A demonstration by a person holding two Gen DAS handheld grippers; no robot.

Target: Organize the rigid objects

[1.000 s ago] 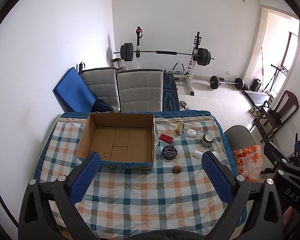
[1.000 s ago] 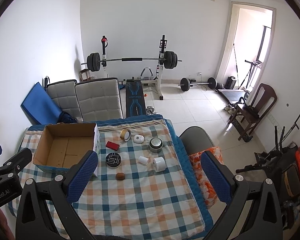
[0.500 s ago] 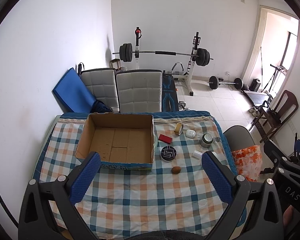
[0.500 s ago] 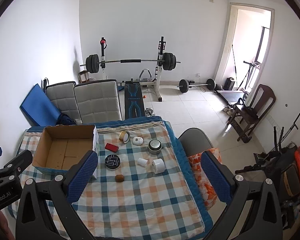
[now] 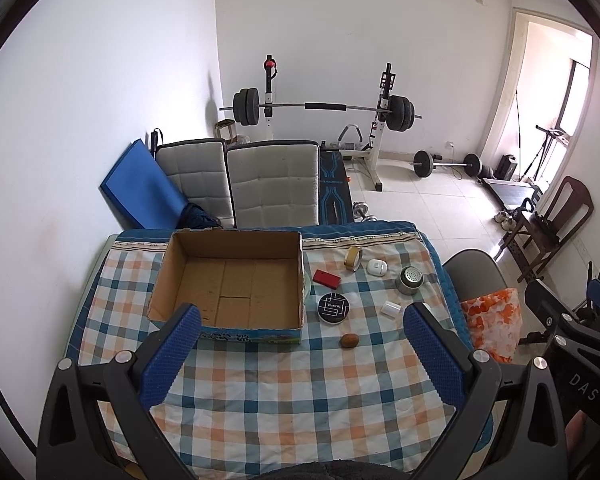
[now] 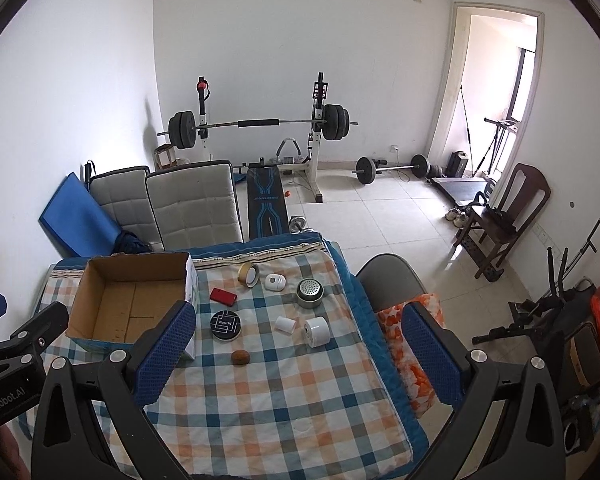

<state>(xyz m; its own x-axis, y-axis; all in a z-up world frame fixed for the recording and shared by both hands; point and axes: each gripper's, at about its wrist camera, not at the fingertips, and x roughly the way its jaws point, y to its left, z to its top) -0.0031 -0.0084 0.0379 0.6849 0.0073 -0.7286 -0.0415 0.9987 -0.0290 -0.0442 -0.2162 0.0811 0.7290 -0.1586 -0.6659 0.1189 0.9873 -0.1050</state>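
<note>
I hold both grippers high above the checked table (image 5: 260,392), tilted down at it. My left gripper (image 5: 300,354) and right gripper (image 6: 298,354) are spread wide, holding nothing. The small items, like the round tin (image 6: 225,325), lie right of the cardboard box (image 5: 188,256).

One cardboard box (image 6: 130,300), one tape roll (image 6: 248,274), one red case (image 6: 223,296), one black round tin (image 6: 225,324), two white cylinders (image 6: 286,323) (image 6: 317,331), two grippers (image 5: 300,354) (image 6: 298,354).
</note>
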